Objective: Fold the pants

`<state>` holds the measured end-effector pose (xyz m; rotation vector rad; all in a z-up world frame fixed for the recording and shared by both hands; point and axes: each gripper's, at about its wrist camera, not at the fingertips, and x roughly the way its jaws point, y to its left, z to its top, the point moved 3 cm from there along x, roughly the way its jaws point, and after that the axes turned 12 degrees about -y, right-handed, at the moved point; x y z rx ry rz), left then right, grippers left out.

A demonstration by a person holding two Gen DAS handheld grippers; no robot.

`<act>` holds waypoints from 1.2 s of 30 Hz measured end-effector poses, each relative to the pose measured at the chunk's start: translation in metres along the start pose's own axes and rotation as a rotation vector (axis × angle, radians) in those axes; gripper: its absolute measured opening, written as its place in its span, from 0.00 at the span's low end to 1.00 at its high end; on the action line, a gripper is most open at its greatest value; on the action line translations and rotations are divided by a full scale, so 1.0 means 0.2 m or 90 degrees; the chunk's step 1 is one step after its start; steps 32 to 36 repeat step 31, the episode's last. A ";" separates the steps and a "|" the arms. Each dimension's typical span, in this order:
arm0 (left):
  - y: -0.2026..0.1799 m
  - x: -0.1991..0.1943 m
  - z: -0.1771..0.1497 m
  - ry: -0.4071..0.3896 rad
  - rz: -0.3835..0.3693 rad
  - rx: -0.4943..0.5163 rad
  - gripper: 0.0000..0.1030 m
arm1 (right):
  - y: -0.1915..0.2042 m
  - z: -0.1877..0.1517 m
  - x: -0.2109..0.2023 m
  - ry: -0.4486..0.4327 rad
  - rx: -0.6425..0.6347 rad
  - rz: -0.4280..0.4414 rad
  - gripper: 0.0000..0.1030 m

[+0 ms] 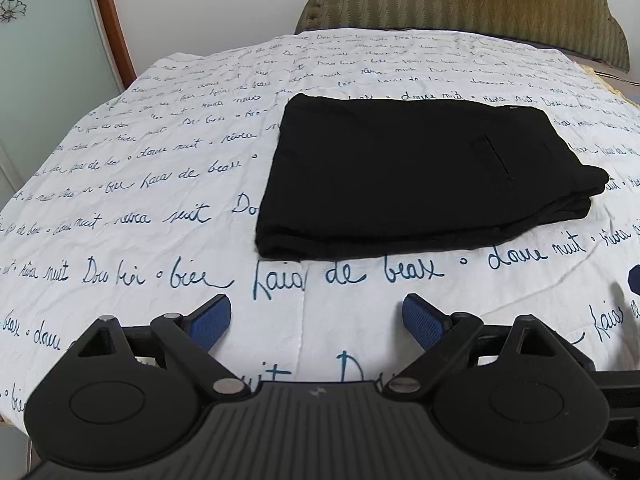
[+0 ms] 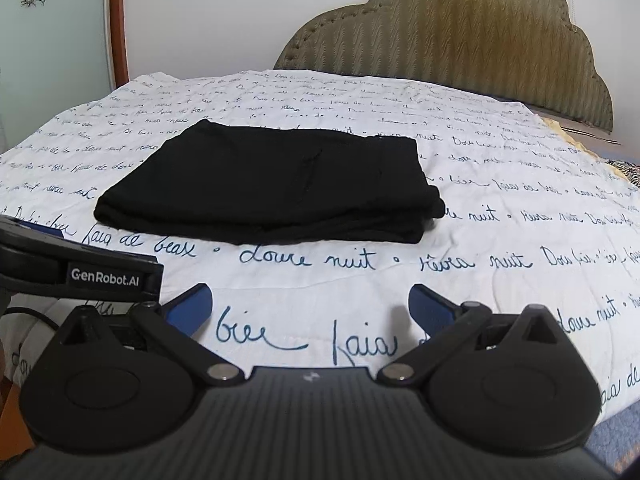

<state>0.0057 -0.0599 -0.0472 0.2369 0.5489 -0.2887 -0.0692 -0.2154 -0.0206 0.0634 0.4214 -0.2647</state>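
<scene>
Left wrist view: folded black cloth pants (image 1: 420,172) sit mid-frame on the script-printed white bedsheet (image 1: 140,208); my 2 grippers (image 1: 316,322) (image 2: 310,308) hang spread, empty. Re-gripping might drag layers apart.

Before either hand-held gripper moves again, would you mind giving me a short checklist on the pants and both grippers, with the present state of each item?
1. Black pants folded into a compact stack: ok, layered edges show at the near side.
2. Pants lying flat on the printed bedspread, well inside its edges: ok.
3. Left hand-held gripper open with nothing between the pads: ok.
4. Right hand-held gripper open with nothing between the pads: ok.
5. Both grippers clear of the pants: ok, bare bedspread lies between them and the stack.
6. Far side of the stack neat and aligned: cannot tell, it is hidden behind the top layer.
</scene>
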 end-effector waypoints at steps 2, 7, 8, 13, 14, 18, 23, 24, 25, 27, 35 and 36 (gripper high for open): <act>0.01 -0.01 0.00 0.000 0.004 -0.002 0.91 | 0.00 0.00 -0.01 -0.003 -0.003 -0.004 1.00; 0.03 -0.01 0.00 -0.001 0.013 -0.002 0.91 | 0.00 0.01 -0.02 -0.007 -0.004 -0.010 1.00; 0.03 -0.01 0.00 -0.001 0.014 -0.002 0.91 | 0.00 0.01 -0.02 -0.007 -0.005 -0.011 1.00; 0.05 -0.01 0.00 0.000 0.014 -0.005 0.91 | 0.00 0.02 -0.02 -0.008 -0.006 -0.012 1.00; 0.05 -0.01 0.00 0.001 0.014 -0.005 0.91 | 0.00 0.02 -0.02 -0.007 -0.007 -0.011 1.00; 0.06 0.00 0.00 0.005 0.012 -0.008 0.91 | 0.00 0.01 -0.01 -0.005 -0.012 -0.012 1.00; 0.06 0.00 0.00 -0.002 0.012 -0.004 0.91 | 0.00 0.01 0.00 -0.004 -0.014 -0.014 1.00; 0.06 0.00 0.00 -0.006 0.013 -0.001 0.91 | 0.00 0.01 0.00 -0.004 -0.014 -0.015 1.00; 0.06 0.00 0.00 -0.011 0.014 0.003 0.91 | 0.00 0.01 0.00 -0.004 -0.015 -0.016 1.00; 0.06 -0.01 0.00 -0.019 0.018 0.007 0.91 | -0.01 0.01 0.01 -0.002 -0.016 -0.017 1.00; 0.07 -0.01 0.01 -0.024 0.020 0.007 0.91 | -0.01 0.01 0.01 0.000 -0.022 -0.018 1.00; 0.07 -0.01 0.01 -0.024 0.020 0.007 0.91 | -0.01 0.01 0.01 0.000 -0.022 -0.018 1.00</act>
